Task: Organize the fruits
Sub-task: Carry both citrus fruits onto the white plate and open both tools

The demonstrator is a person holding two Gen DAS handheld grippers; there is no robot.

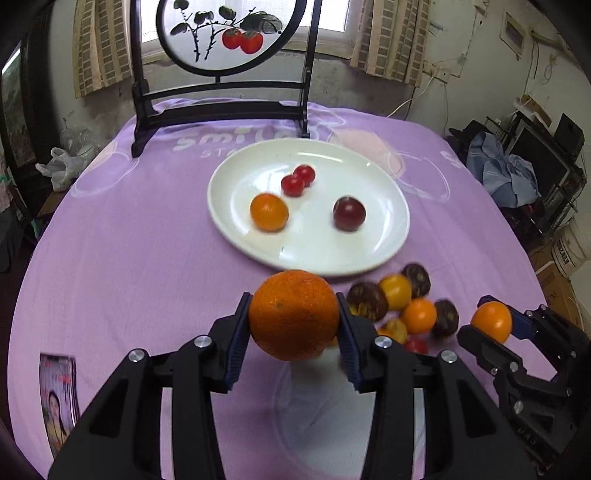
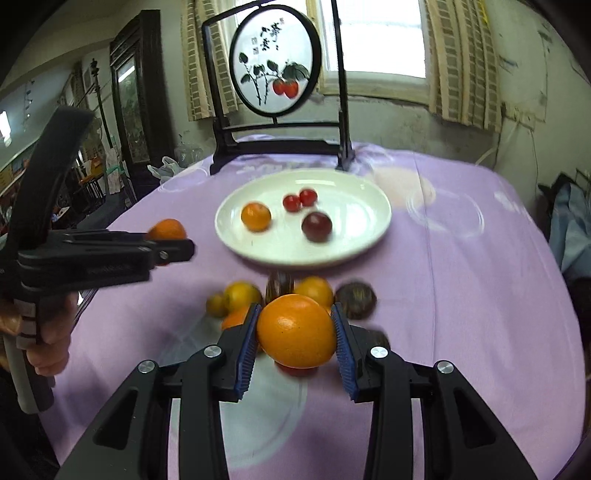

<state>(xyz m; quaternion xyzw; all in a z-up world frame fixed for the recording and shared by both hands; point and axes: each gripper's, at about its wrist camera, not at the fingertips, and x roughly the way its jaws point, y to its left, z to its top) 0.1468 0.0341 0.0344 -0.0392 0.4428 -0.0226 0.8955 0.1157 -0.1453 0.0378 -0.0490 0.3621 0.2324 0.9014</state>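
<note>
Ahead of both claws, a white plate (image 1: pixel 376 254) is sitting on the purple cloth (image 1: pixel 140 258), carrying a small orange fruit (image 1: pixel 269 212), two cherry tomatoes (image 1: pixel 297 180) touching each other, and a dark red plum (image 1: pixel 349 213), the plum lying well apart from the orange fruit

Beyond the plate, a dark wooden stand (image 1: pixel 221 107) with a round painted screen (image 1: pixel 225 33) is standing upright at the far edge of the cloth

Between the plate and the claws, a loose heap of fruit (image 2: pixel 280 295) is lying on the cloth: yellow and orange pieces mixed with dark brown round ones, blurred, several touching; in the right wrist view it is sitting directly behind and under the right claw's load, crowding the line to the plate

Left claw (image 1: pixel 293 321): blue-padded jaws are closing on a large orange (image 1: pixel 293 314), about a fruit's width apart, the fruit hanging above the cloth just short of the plate's near rim; a printed photo card (image 1: pixel 59 402) is lying to its lower left

Right claw (image 2: pixel 295 336): jaws are pressing both sides of a smooth orange (image 2: pixel 296 331), held over the heap, the plate further ahead

To the right claw's left, the left claw is showing side-on, gripped by a hand (image 2: pixel 51 339)
</note>
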